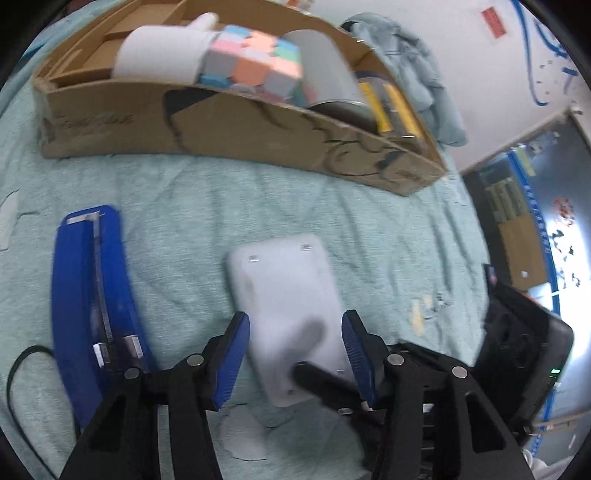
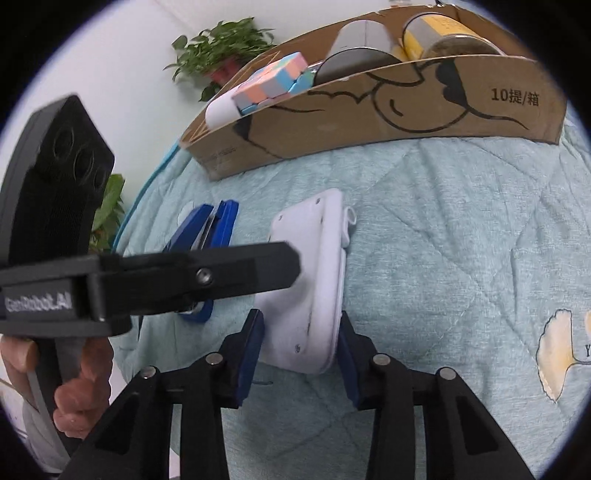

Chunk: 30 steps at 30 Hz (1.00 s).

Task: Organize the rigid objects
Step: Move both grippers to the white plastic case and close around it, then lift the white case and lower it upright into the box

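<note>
A flat white device (image 1: 284, 288) lies tilted on the teal quilt, its back with small screws facing the left wrist camera. My left gripper (image 1: 294, 317) has its blue pads against both long edges of the device. One black finger (image 1: 325, 380) of the right gripper crosses its near end. In the right wrist view the white device (image 2: 314, 280) stands partly on edge, and my right gripper (image 2: 301, 315) is shut on its near end. A black finger (image 2: 240, 273) of the left gripper reaches onto its back. A blue stapler (image 1: 88, 295) lies to the left.
A cardboard box (image 2: 369, 122) stands at the back. It holds a white roll (image 1: 159, 59), a pastel cube (image 1: 255, 62), a grey can (image 1: 328, 74) and a yellow-labelled jar (image 2: 439, 33). A hand (image 2: 74, 387) grips the left tool's handle. A black cable (image 1: 22, 369) lies beside the stapler.
</note>
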{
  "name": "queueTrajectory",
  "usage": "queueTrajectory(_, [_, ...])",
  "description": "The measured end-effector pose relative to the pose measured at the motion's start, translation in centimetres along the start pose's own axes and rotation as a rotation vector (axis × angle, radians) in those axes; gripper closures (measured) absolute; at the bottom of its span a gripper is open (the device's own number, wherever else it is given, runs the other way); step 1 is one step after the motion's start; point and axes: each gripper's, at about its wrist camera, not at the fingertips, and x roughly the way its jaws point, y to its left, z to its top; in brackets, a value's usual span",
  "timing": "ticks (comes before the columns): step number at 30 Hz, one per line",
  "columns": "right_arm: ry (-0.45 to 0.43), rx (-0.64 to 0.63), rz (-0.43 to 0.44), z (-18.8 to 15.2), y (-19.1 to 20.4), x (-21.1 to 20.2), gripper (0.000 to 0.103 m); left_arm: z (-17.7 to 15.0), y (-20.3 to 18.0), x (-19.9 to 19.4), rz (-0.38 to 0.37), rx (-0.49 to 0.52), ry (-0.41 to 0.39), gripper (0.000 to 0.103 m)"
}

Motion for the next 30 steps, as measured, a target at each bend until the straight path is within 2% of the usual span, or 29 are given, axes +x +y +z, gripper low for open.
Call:
queueTrajectory(4, [-0.004, -0.008, -0.026, 0.1, 0.0, -0.8, 0.065, 0.0, 0.4, 1.5, 0.01, -0.02, 0.039, 0.053])
queueTrajectory(7, [-0.004, -0.07, -0.069, 0.1, 0.6, -0.8, 0.063, 0.0, 0.2, 1.8, -0.001, -0.021, 0.034, 0.052])
queueTrajectory(9, [-0.006, -0.089, -0.083, 0.2, 0.7, -0.8, 0.063, 0.0, 0.5, 1.9, -0.013, -0.041, 0.024, 0.056])
queueTrajectory(21, [-0.024, -0.152, -0.167, 1.9, 2.0, 0.7, 0.062, 0.3, 0.6, -0.3, -0.009, -0.05, -0.105, 0.07])
queueTrajectory(30, [-0.161, -0.19, -0.149, 4.1, 4.2, -1.0, 0.063, 1.7, -1.3, -5.3, 0.037, 0.026, -0.257, 0.07])
